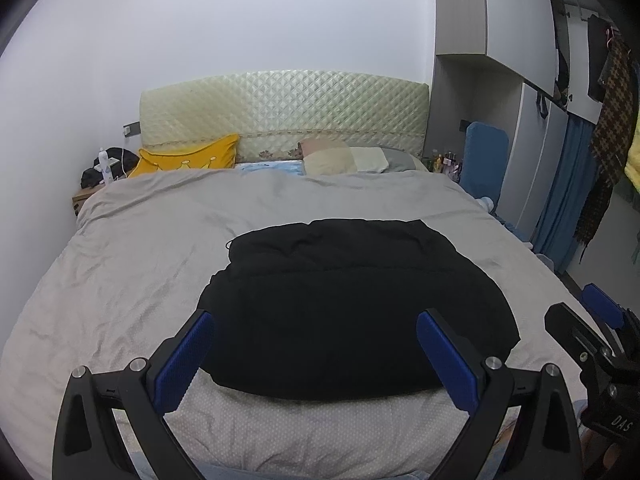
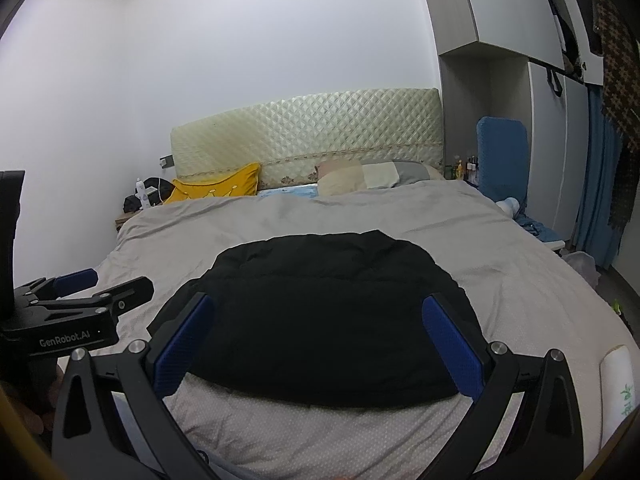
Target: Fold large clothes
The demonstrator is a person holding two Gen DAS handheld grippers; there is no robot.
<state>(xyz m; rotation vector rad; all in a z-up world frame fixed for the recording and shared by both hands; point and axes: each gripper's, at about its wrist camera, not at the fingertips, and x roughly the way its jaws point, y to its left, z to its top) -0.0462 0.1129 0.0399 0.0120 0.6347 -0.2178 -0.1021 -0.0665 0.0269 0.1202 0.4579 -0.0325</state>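
Observation:
A black padded garment (image 1: 352, 304) lies folded into a compact bundle on the grey bedcover (image 1: 132, 248), near the foot of the bed. It also shows in the right wrist view (image 2: 320, 320). My left gripper (image 1: 316, 340) is open and empty, held just in front of and above the garment's near edge. My right gripper (image 2: 320, 332) is open and empty, in the same stance beside it. The right gripper shows at the right edge of the left wrist view (image 1: 600, 332); the left gripper shows at the left edge of the right wrist view (image 2: 76, 300).
A quilted headboard (image 1: 280, 116) stands at the far end, with a yellow cushion (image 1: 188, 158) and pillows (image 1: 352, 160). A nightstand with items (image 1: 100, 176) is far left. A blue chair (image 1: 484, 160), wardrobe and hanging clothes (image 1: 612, 128) stand right.

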